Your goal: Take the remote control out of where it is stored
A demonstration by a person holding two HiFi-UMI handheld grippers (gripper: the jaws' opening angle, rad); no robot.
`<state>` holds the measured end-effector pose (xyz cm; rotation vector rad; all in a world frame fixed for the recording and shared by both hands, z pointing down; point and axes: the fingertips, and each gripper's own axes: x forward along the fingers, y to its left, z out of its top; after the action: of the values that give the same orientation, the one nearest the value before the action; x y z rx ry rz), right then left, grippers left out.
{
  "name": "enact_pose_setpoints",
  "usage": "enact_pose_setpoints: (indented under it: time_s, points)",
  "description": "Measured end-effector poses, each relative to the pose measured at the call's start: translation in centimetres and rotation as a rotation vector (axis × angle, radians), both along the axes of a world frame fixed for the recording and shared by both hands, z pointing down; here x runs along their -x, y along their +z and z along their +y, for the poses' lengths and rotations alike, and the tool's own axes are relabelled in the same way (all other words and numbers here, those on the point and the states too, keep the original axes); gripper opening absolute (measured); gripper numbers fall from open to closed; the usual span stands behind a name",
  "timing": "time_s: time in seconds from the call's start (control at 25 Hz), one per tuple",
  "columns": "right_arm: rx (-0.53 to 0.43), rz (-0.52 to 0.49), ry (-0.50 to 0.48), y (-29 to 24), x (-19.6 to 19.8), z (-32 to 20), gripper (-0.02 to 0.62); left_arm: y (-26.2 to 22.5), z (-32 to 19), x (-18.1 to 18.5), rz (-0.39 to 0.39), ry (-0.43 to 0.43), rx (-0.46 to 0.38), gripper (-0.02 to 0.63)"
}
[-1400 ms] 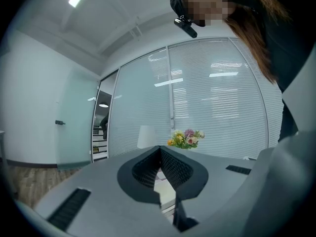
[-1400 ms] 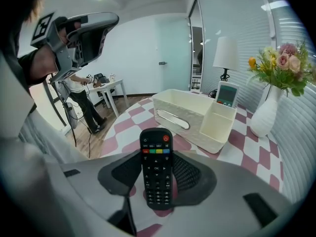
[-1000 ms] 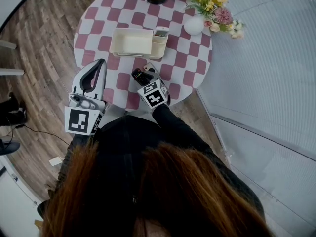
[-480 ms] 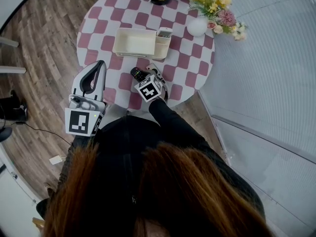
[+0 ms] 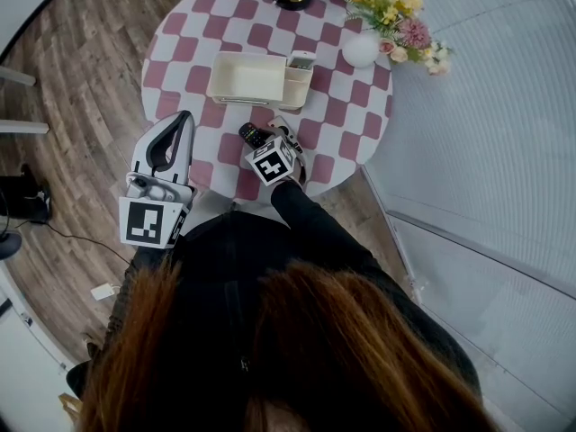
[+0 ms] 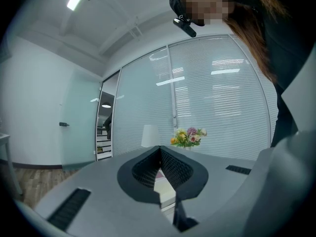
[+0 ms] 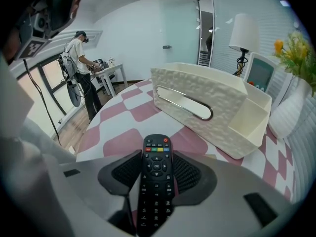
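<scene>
We are pinching a slim black remote control with coloured buttons [image 7: 156, 181] between the jaws of our right gripper [image 5: 266, 140]. The dark ribbed pads are pressing on its two long sides and its button face is pointing up. The remote is sitting outside the cream textured storage box [image 7: 217, 117], just in front of the box's long wall and apart from it, over the round table with the pink-and-white checked cloth [image 5: 351, 115]. We cannot tell whether it is touching the cloth. We are tilting the right gripper downward toward the table.

We are holding our left gripper [image 5: 182, 120] level beside the table's near edge, with its jaws pressed together on nothing.

A small white screened device [image 5: 300, 59] is standing in the box's narrow end compartment. A white round vase [image 5: 360, 49] holding mixed flowers [image 5: 396, 12] is standing near that end of the box.
</scene>
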<state>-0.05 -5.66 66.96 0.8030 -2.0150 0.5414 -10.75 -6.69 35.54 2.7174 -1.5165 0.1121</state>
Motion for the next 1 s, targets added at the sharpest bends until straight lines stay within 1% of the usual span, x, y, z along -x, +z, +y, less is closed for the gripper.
enact_pose_setpoints:
  time_s: [0.24, 0.28, 0.36, 0.44, 0.56, 0.72, 0.8, 0.88, 1.0]
  points:
    - [-0.043, -0.037, 0.023, -1.2, 0.2, -0.8, 0.202, 0.0, 0.0, -0.1, 0.004, 0.003, -0.004, 0.009]
    - [-0.054, -0.044, 0.027, -1.5, 0.2, -0.9, 0.187, 0.0, 0.0, -0.2, 0.005, 0.003, -0.004, 0.009]
    - [-0.075, -0.053, 0.032, -2.0, 0.1, -1.1, 0.088, 0.0, 0.1, -0.2, 0.008, 0.004, -0.002, 0.009]
    - [-0.086, -0.067, 0.042, -2.4, 0.0, -1.1, 0.044, 0.1, 0.1, -0.2, 0.011, 0.004, 0.000, 0.009]
    - [-0.111, -0.084, 0.062, -2.9, -0.3, -1.2, 0.018, 0.4, 0.0, 0.0, 0.021, -0.002, 0.010, 0.009]
    - [-0.168, -0.117, 0.083, -4.0, -0.6, -1.8, 0.015, 0.7, 0.1, 0.0, 0.008, -0.001, 0.012, 0.009]
    - [-0.224, -0.172, 0.104, -5.1, -0.5, -2.4, 0.015, 0.7, 0.2, -0.2, -0.002, 0.007, 0.009, 0.009]
    - [-0.308, -0.246, 0.125, -6.7, -0.4, -3.0, 0.015, 0.6, 0.3, -0.5, -0.007, 0.015, 0.006, 0.009]
    - [-0.417, -0.314, 0.138, -9.5, -0.4, -3.6, 0.015, 0.5, 0.3, -0.7, -0.009, 0.022, 0.003, 0.009]
